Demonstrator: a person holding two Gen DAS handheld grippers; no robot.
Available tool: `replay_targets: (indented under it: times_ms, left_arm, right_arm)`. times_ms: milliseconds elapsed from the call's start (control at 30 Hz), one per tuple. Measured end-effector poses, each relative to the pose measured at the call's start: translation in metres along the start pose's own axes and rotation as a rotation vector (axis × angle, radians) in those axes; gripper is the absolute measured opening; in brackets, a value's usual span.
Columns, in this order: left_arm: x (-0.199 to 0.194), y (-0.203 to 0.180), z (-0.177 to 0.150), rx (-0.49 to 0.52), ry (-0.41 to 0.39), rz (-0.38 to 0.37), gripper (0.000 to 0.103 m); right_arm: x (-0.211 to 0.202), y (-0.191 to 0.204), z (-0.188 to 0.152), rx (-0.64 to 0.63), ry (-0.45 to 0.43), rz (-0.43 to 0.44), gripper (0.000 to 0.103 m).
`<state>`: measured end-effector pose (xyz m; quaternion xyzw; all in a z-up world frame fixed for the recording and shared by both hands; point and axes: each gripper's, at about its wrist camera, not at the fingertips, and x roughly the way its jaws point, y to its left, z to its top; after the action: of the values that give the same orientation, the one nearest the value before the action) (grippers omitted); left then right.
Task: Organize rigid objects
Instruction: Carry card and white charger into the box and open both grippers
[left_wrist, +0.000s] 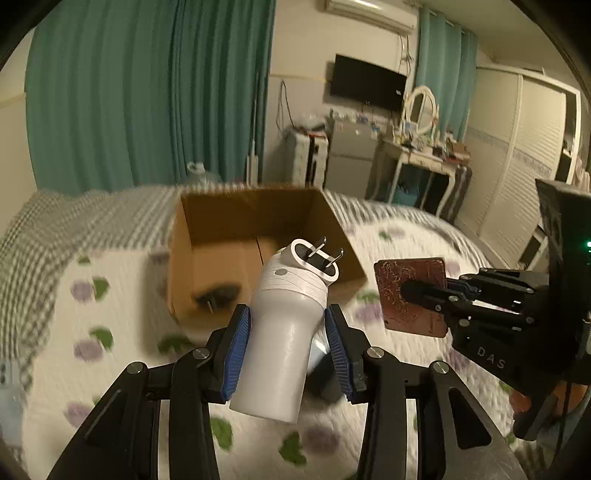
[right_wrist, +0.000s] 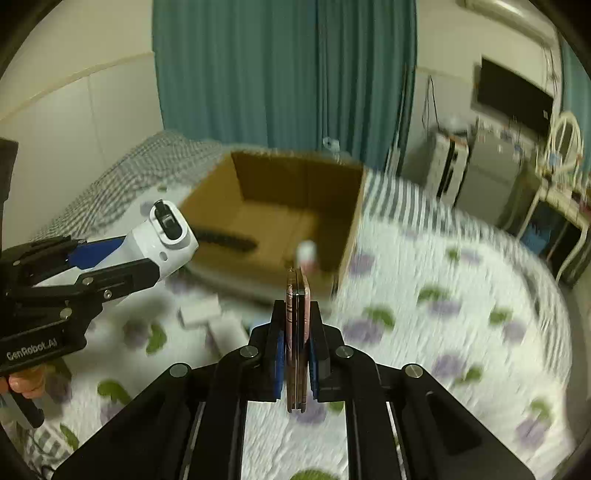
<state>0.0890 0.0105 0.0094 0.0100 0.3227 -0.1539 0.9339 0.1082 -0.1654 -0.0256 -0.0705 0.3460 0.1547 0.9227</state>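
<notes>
My left gripper (left_wrist: 286, 317) is shut on a white plug-in device (left_wrist: 284, 332) with two metal prongs at its top; it also shows in the right wrist view (right_wrist: 162, 240), held above the bed. My right gripper (right_wrist: 296, 306) is shut on a thin reddish-brown flat case (right_wrist: 296, 332), seen edge-on; in the left wrist view the case (left_wrist: 410, 295) faces me at the right. An open cardboard box (left_wrist: 258, 206) lies on the bed ahead of both grippers; a dark object (right_wrist: 225, 240) and a small white item (right_wrist: 308, 254) lie inside it.
The bed has a white floral quilt (right_wrist: 443, 295) and a grey checked blanket (left_wrist: 37, 229). White boxes (right_wrist: 207, 314) lie on the quilt near the cardboard box. Teal curtains, a fridge, a dresser and a wardrobe stand beyond the bed.
</notes>
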Motion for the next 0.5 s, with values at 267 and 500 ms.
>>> replay_targets:
  times_ms: [267,500]
  left_arm:
    - [0.038,0.033,0.057,-0.042,-0.013,0.066,0.042]
    - [0.109,0.052,0.068,-0.042,0.066,0.135,0.042]
  right_arm:
    - [0.013,-0.003,0.088,-0.073,-0.108,0.008,0.01]
    - [0.068,-0.021,0.112,-0.042,-0.093,0.036,0.01]
